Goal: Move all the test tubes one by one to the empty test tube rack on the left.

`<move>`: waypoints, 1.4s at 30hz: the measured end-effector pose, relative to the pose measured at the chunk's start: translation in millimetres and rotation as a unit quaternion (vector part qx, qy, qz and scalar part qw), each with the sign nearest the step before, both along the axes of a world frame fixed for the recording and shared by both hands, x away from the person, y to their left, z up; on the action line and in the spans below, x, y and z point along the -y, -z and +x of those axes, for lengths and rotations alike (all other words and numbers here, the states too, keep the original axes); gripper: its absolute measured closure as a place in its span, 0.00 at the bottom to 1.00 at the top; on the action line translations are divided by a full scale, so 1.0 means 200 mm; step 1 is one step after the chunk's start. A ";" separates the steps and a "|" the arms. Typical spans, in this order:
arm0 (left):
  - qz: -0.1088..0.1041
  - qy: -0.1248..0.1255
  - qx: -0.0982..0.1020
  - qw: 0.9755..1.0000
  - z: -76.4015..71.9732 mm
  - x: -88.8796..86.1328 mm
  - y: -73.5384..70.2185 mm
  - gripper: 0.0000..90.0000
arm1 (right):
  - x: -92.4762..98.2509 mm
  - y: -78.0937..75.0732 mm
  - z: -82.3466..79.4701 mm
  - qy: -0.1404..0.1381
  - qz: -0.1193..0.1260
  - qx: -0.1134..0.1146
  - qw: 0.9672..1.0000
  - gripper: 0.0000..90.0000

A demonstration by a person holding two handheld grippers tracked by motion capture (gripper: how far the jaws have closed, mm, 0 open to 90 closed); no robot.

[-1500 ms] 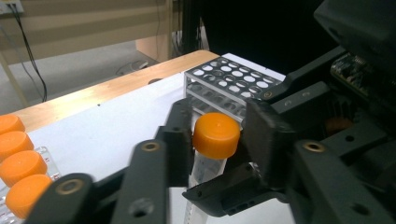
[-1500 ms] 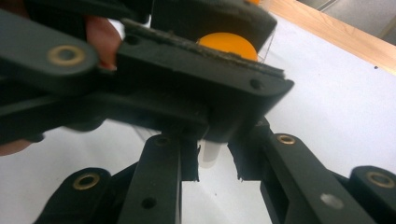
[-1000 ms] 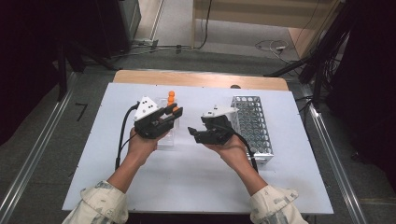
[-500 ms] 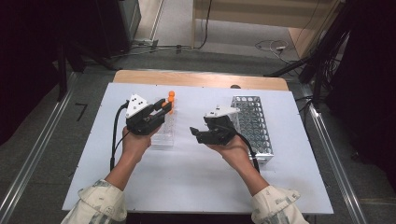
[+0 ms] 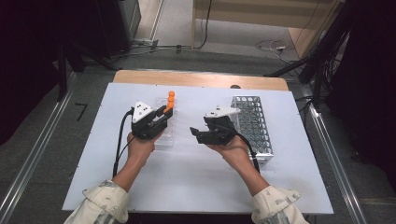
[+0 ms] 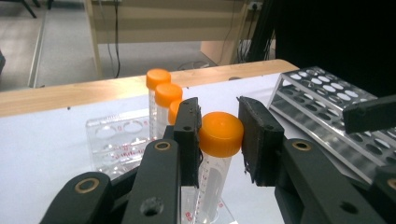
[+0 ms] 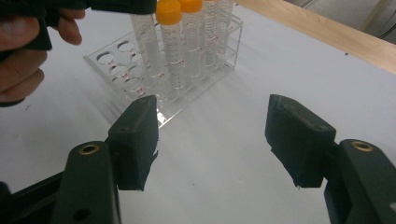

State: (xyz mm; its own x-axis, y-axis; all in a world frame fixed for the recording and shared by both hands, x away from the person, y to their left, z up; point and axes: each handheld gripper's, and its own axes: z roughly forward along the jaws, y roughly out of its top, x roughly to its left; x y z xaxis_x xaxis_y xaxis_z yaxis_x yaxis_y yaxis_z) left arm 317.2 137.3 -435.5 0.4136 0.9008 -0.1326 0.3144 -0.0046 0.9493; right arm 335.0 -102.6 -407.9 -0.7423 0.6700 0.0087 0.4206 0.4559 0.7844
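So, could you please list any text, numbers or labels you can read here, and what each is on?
None can be read.
Tubes: printed scale marks and red figures, too blurred to read.
Clear rack: red print on its top plate, too blurred to read.
Metal rack: no print visible.

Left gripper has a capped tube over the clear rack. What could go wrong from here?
1. The left gripper clamps the tube only by its orange cap; the tube may tilt and catch a hole edge instead of seating.
2. Three capped tubes stand right behind it in the clear rack; a jaw might knock them.
3. The rack looks light, and the open right gripper is not steadying it, so a push may slide it.
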 end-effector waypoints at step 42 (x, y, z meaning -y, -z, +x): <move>0.017 -0.038 -0.001 0.999 -0.23 -0.11 -0.01 0.15 | 0.48 -0.02 -0.10 0.077 0.046 0.052 0.995 0.27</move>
